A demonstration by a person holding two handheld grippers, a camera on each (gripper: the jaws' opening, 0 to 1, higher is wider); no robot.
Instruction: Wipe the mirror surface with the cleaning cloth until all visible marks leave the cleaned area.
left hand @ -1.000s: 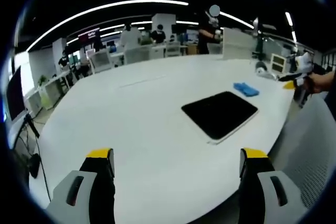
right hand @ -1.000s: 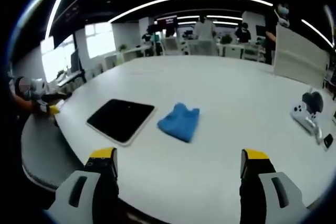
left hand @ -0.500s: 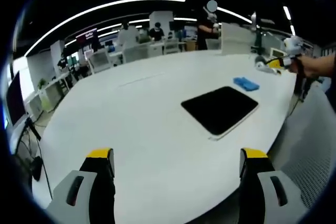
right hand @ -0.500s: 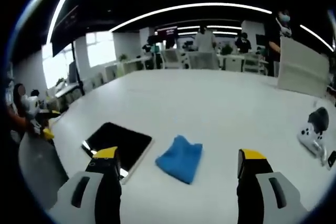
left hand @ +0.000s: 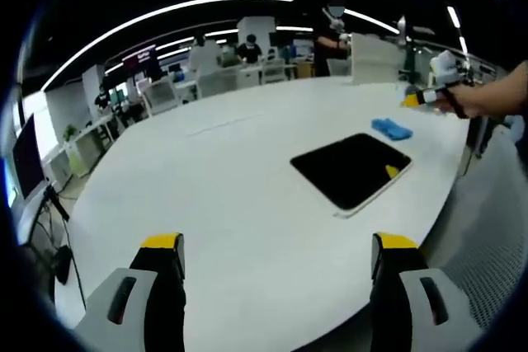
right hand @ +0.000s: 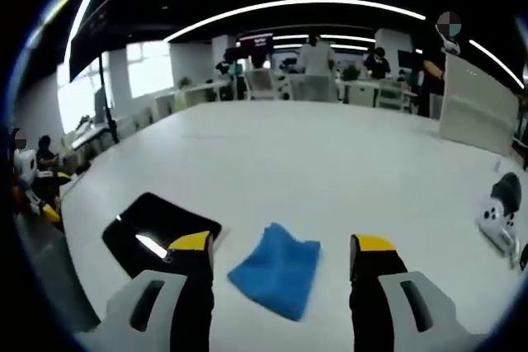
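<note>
- right tool (right hand: 280, 249): jaws spread wide, empty, hovering over the blue cleaning cloth (right hand: 275, 268), one jaw each side of it; looks just above, contact not clear
- step in hand, my read: grab the cloth. Do it well by dropping straight down onto the middle of the fold, jaws touching the surface (right hand: 330, 162) before closing, so a thick bunch gets pinched and not a single corner
- keep enough cloth hanging below the jaws so fabric, not jaw tips, meets the glass later
- left tool (left hand: 276, 245): jaws wide apart, nothing between them, held well back over the near edge of the white surface, touching nothing
- mirror (left hand: 352, 169): dark flat slab with pale rim, lies flat on the surface, well ahead of the left tool; a small yellowish glint on it, can't tell if mark or reflection
- in the right gripper view the mirror sits just beside the cloth, left of it, apart from it
- in the left gripper view the cloth lies just past the mirror's far corner, right tool and a hand near it
- wiping not started; left tool could steady the mirror's rim
- white controller-like item (right hand: 499, 212) at far right of the surface, well apart
</note>
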